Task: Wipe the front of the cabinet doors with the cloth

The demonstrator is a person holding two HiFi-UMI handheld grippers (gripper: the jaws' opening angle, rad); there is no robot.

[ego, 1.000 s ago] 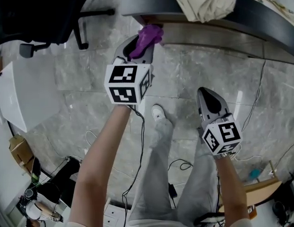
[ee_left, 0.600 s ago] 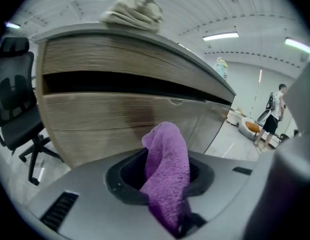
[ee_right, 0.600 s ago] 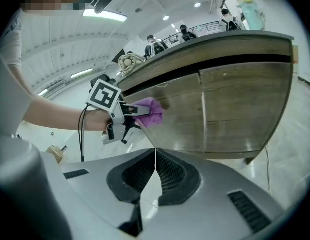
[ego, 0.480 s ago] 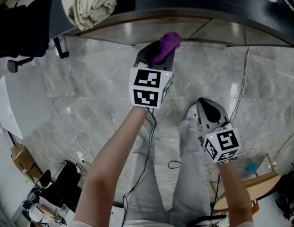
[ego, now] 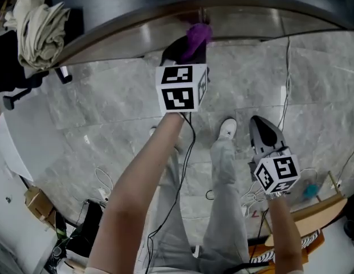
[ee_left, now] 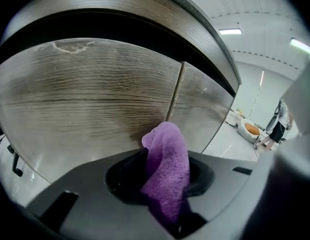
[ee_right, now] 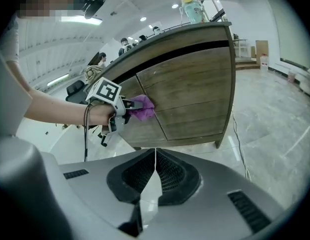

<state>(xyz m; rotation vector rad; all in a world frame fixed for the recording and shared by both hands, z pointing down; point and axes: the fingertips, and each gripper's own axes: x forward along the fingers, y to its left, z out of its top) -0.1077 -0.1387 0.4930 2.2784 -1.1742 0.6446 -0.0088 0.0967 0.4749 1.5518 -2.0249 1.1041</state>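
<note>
We have swung the left gripper in against the doors; its fingers grip the cloth, whose tip stands straight ahead, seemingly touching the wood by the seam. The right gripper, fingers shut and empty, hangs well back.

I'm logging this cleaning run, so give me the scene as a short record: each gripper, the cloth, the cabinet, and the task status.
left gripper: shut on the purple cloth
right gripper: shut, nothing between its jaws, held back from the doors
cloth position: up at the wooden cabinet doors, close to the seam between two doors; contact looks likely, not certain
task status: cloth at the door front, wiping plausibly under way
</note>
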